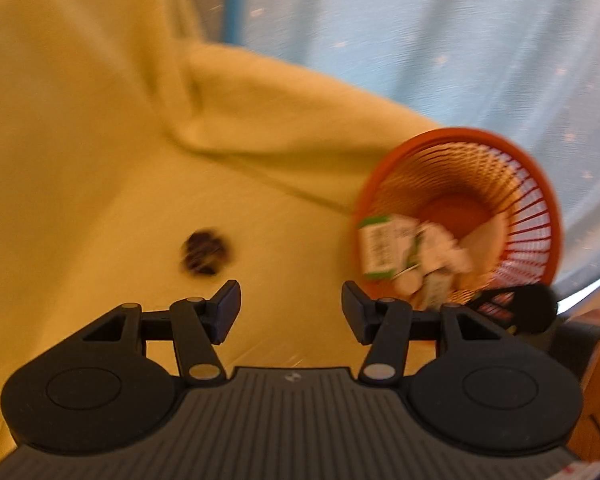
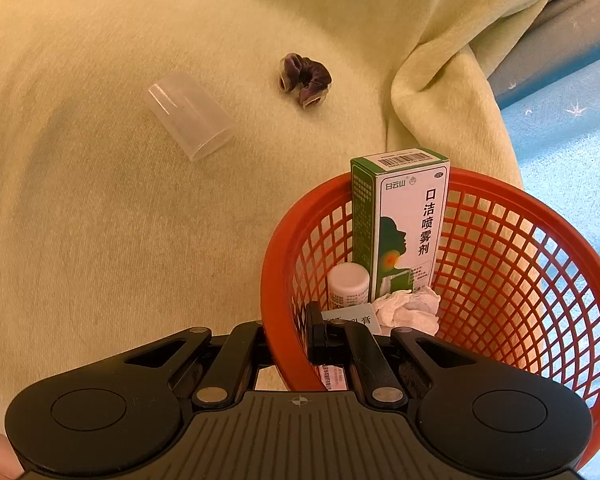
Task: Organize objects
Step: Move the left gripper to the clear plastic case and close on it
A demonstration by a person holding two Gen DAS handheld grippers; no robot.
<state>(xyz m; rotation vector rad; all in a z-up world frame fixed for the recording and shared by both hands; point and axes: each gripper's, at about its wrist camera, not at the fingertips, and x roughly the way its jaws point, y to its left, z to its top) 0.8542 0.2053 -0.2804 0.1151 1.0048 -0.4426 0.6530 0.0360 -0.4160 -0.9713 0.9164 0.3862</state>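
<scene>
Gripping: right gripper (image 2: 288,336) has its jaws clamped on the near rim of the red basket (image 2: 500,240).
Left gripper (image 1: 291,312): jaws spread wide, holding nothing, above the yellow blanket (image 1: 100,160).
Basket contents: 1 green-and-white box (image 2: 404,232) upright, 1 small white bottle (image 2: 348,286), crumpled tissue (image 2: 408,308).
On blanket: dark scrunchie (image 2: 305,79) and clear plastic cap (image 2: 190,114) (well apart from the basket).

Motion blur smears the left wrist view, leaving the dark scrunchie (image 1: 204,253) and basket (image 1: 536,200) contents unreadable.
</scene>
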